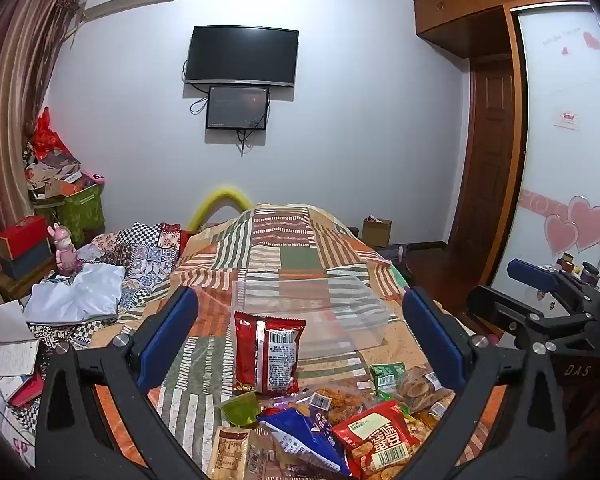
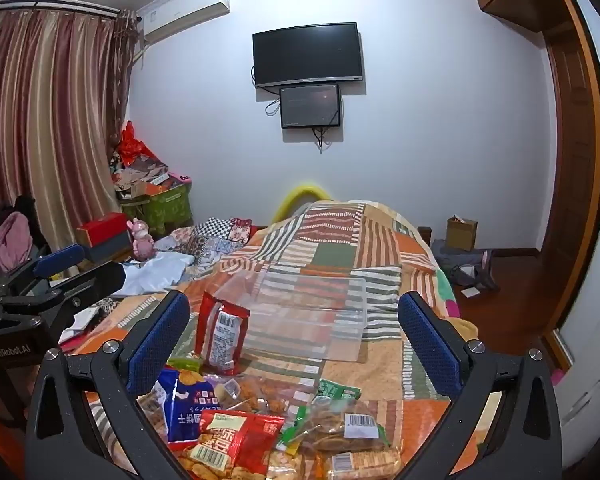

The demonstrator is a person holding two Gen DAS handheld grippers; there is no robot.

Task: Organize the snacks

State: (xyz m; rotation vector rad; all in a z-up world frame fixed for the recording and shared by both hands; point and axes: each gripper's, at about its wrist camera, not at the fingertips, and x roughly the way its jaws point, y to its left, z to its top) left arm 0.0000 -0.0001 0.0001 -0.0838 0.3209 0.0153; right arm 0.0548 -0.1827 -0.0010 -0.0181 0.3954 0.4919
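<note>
Two grippers, left gripper [image 1: 300,334] and right gripper [image 2: 294,330], hover with fingers released above assorted plastic snack packets [image 2: 260,420] near a clear rectangular plastic bin [image 1: 312,316] on a patchwork-quilted bed [image 1: 280,240].

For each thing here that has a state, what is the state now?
left gripper: open, holding nothing
right gripper: open, holding nothing
clear plastic bin: empty, no lid on it
dark red snack packet: upright, outside the bin
snack pile: loose on the bedspread
wall television: screen dark
</note>
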